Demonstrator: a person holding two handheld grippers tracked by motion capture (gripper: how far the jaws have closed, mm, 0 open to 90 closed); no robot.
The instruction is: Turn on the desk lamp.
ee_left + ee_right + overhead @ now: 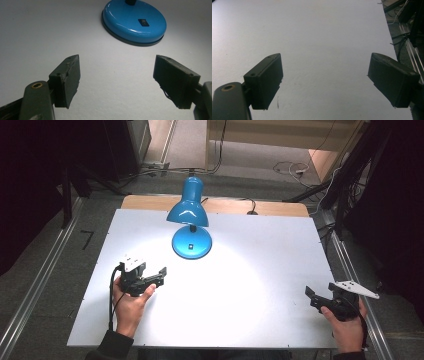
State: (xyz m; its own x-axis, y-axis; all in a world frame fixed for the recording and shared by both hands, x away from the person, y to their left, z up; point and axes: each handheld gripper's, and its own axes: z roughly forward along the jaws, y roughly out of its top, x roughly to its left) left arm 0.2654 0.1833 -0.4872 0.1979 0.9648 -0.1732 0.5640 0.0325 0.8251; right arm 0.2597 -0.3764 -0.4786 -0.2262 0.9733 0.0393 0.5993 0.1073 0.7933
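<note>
Lit blue lamp (pixel 190 222) on white table (pixel 260 270), between 2 apart grippers.

White tabletop (pixel 250 285) on a wooden table (pixel 280 208), cables (pixel 292 168) on the floor beyond.

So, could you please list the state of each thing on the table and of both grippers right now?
Blue desk lamp: upright on the table, lit, shade tilted down and forward.
Lamp switch: on the base, untouched.
Left gripper: open, nothing between its jaws, pointing towards the lamp base.
Right gripper: open, nothing held, over the table's right edge.
Table: white, lit by a bright pool in the middle.
</note>
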